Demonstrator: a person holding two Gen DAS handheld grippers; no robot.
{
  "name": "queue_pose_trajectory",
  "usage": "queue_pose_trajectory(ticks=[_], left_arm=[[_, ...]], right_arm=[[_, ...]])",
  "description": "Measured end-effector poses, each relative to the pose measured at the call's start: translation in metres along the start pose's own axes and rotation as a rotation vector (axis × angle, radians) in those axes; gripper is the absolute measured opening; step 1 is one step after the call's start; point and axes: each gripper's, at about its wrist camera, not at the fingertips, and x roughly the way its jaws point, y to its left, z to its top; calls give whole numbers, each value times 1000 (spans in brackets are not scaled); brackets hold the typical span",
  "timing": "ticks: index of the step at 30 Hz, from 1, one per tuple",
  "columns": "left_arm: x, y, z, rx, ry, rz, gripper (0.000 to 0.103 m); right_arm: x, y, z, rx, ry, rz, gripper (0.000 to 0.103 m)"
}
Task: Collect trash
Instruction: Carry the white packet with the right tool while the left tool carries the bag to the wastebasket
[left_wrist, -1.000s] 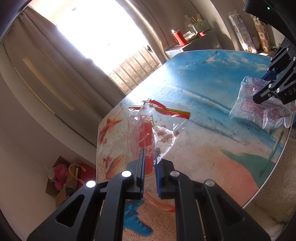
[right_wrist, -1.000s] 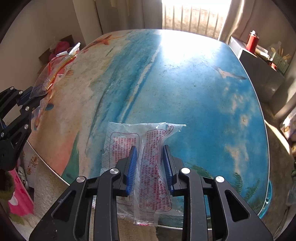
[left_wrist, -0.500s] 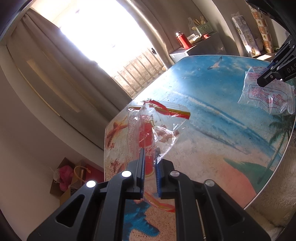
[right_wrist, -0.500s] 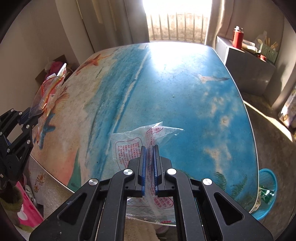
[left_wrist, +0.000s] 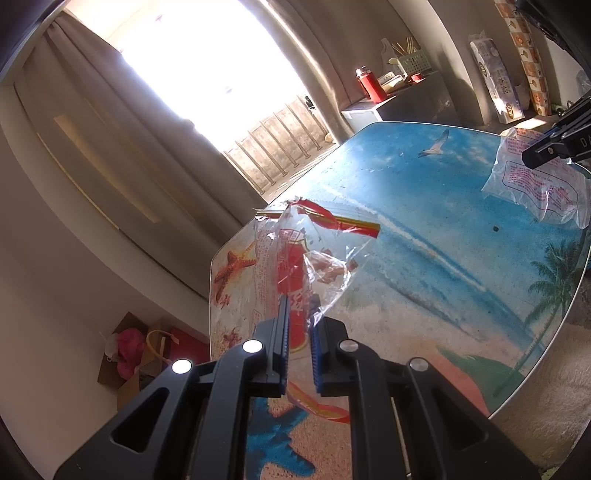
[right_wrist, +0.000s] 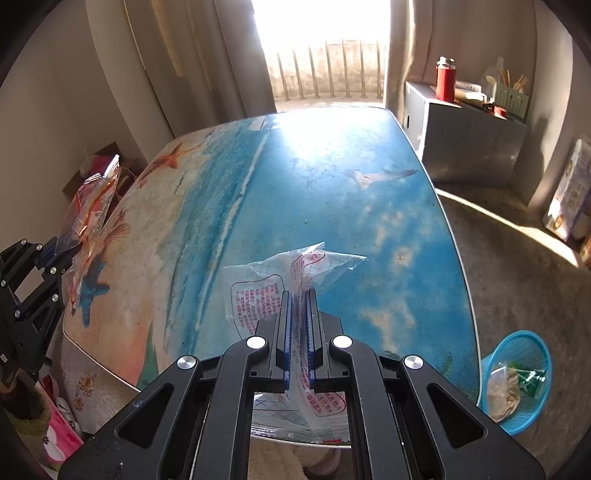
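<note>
My left gripper (left_wrist: 298, 306) is shut on a clear plastic bag with red print (left_wrist: 295, 258) and holds it above the near left end of the beach-print table (left_wrist: 424, 266). It also shows at the left of the right wrist view (right_wrist: 92, 199). My right gripper (right_wrist: 299, 299) is shut on a clear wrapper with red text (right_wrist: 266, 291), lifted a little off the table's near edge. In the left wrist view this wrapper (left_wrist: 535, 184) hangs from the right gripper at the far right.
A blue plastic basket (right_wrist: 517, 376) with some trash stands on the floor right of the table. A grey cabinet (right_wrist: 469, 147) with a red flask (right_wrist: 445, 79) stands at the back right. Bags and a box (left_wrist: 136, 354) sit on the floor left.
My right gripper closed on the red-text wrapper and lifted it off the table. Both grippers rose and pulled back a little. The left gripper still holds its bag.
</note>
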Motion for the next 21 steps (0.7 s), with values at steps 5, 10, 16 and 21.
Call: queue_pose_trajectory(ticks=[5,10,16,21], left_arm=[[-2,1,6,-14,9,-7,10],[-4,0,11,-14,16,-13,10],[-8,-2,15,-11,21,-18,10],[-11,-4,16,-12,20,-20,10]], right_arm=[[-3,-2,-1,5,-8,1,5],[-7,-7,-4,16,-16,3,5],[-13,-14,-6,32,-24,9,5],[-17,-19,-10,49,-29,13,5]])
